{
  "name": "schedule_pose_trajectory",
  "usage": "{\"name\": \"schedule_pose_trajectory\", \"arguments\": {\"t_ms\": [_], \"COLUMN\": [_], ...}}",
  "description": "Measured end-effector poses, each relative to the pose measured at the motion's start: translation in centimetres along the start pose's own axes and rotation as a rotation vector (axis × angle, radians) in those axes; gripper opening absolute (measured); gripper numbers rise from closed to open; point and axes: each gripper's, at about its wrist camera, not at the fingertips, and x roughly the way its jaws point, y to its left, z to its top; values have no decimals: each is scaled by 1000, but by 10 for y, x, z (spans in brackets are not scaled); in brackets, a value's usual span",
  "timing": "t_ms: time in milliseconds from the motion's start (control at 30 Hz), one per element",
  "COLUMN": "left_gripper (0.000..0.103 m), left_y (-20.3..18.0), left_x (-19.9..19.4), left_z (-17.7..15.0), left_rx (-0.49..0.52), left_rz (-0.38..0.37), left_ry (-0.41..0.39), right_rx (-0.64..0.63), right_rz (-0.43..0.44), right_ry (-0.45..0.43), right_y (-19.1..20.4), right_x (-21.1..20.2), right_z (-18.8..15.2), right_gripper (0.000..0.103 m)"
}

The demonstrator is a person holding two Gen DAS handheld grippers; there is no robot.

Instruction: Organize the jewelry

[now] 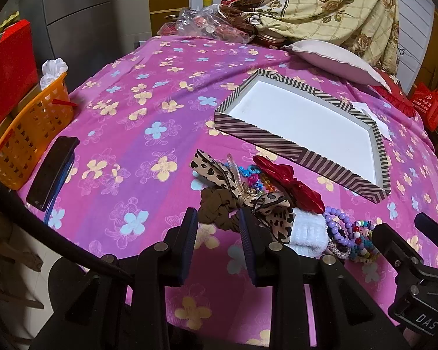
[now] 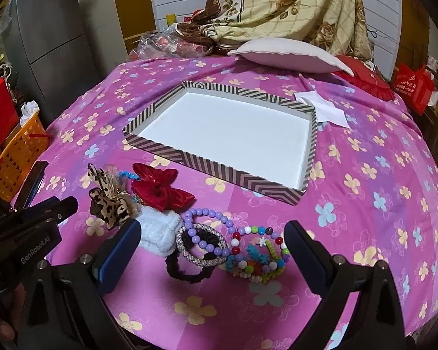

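Pile: the jewelry and hair pieces lie heaped on the pink flowered cloth (image 2: 365, 134) at the near edge of the bench, just short of both tongs.
Tray: the striped box tray (image 2: 305, 180) sits beyond the pile with nothing on its white floor, its long axis running away and to the right in the right wrist view.
Right tongs (image 2: 211, 250): spread wide, gripping nothing; the purple bead bracelet (image 2: 207, 213), the silver mesh bangle (image 2: 189, 252) and the multicolour bead bracelets (image 2: 257, 262) lie between the tips, apart from both pads.
Left tongs (image 1: 217, 233): partly spread, nothing gripped; the brown scrunchie (image 1: 216, 207) lies just ahead of the gap, the leopard bow (image 1: 277, 213) beside the right-hand finger.
Nearer hand: my judgement is the right for the bracelets, the left for the scrunchie and bows.
Other pieces: red bow (image 2: 160, 189) and white fluffy band (image 2: 160, 233) touch in the heap.
Writing: "GenRobot.AI" on the left tool's body in the right wrist view; "DAS" on the right tool in the left wrist view; print on the red bag (image 2: 411, 87) is too small to read.
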Motion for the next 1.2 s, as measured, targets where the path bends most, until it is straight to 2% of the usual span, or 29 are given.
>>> {"name": "schedule_pose_trajectory", "arguments": {"t_ms": [1200], "left_gripper": [50], "left_y": [2], "left_x": [4], "left_z": [0], "left_rx": [-5], "left_rz": [3], "left_ry": [21], "right_rx": [-15], "right_rz": [12], "right_ry": [23], "right_y": [0], "right_x": [9], "right_z": [-3], "right_gripper": [100]}}
